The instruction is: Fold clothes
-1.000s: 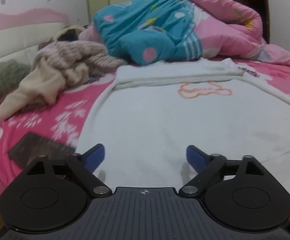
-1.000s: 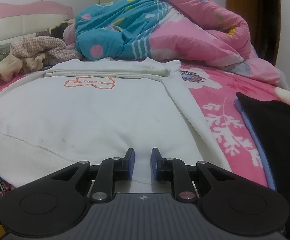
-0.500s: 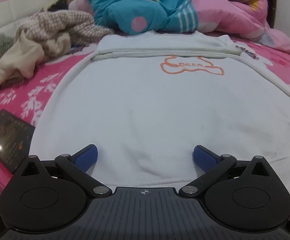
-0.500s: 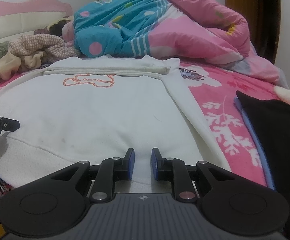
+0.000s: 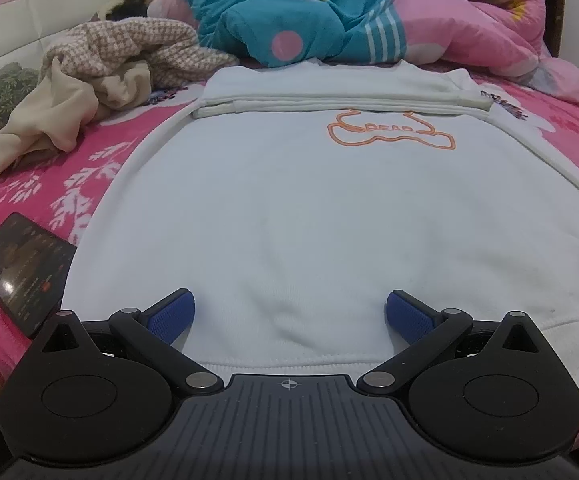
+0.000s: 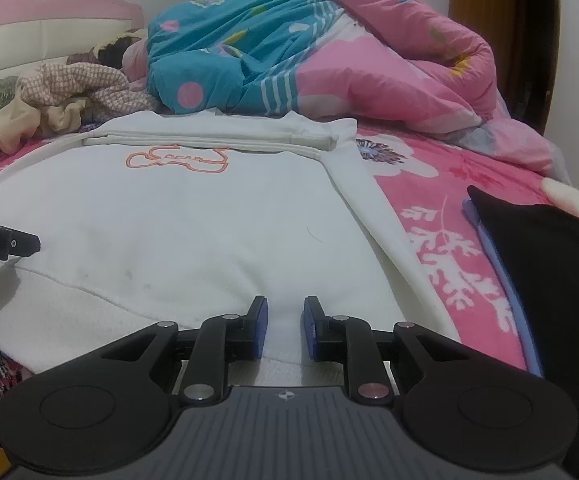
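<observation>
Lying flat across the middle of both views, the white sweatshirt (image 5: 309, 208) covers the pink bedsheet (image 5: 49, 184), its orange outline print (image 5: 389, 132) toward the top centre and its ribbed hem along the bottom. One sleeve is folded across the chest just above the print.

Left gripper (image 5: 289, 312): jaws spread wide, released, blue pads (image 5: 169, 314) standing over the hem region at lower centre with bare cloth between them. Contact with the fabric cannot be confirmed.

Right gripper (image 6: 283, 330): jaws narrowly parted at lower centre of its view, with a ridge of hem fabric rising between the pads (image 6: 259, 328). Whether the pads press on it cannot be determined.

A dark phone (image 5: 21, 268) lies on the sheet at lower left, just beside the sweatshirt. Beige and checked clothes (image 5: 89, 80) are heaped at upper left. A teal and pink quilt (image 6: 289, 60) is bunched at the top. A black garment (image 6: 549, 272) sits at right, apart from the sweatshirt.
</observation>
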Demonstrator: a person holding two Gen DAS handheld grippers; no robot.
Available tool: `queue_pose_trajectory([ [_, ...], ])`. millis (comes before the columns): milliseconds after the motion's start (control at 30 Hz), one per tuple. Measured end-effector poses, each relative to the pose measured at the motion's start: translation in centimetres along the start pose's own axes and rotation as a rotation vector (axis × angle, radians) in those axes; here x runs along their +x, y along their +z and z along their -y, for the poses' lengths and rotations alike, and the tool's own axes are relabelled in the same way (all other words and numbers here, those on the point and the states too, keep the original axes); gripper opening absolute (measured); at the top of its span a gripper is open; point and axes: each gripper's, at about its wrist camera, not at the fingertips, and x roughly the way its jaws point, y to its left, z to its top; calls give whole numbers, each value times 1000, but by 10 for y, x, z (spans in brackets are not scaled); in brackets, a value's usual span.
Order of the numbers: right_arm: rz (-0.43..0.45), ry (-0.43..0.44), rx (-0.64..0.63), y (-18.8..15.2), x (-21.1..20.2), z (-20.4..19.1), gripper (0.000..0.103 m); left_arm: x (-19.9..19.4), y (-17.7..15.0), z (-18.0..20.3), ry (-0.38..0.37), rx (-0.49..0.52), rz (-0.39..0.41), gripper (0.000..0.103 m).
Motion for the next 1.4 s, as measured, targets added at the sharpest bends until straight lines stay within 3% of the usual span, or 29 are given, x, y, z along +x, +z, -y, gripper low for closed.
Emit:
queue_pose_trajectory([
  [1033,34,0,32,-5,-2,2,22,-3,-2,7,46,7,3,103],
  [1267,38,-1,73,-8,-13,1,31,-3,-3,8,49,8,5,103],
  [1400,14,23,148,-4,-19,8,44,-3,-3,6,44,7,5,103],
])
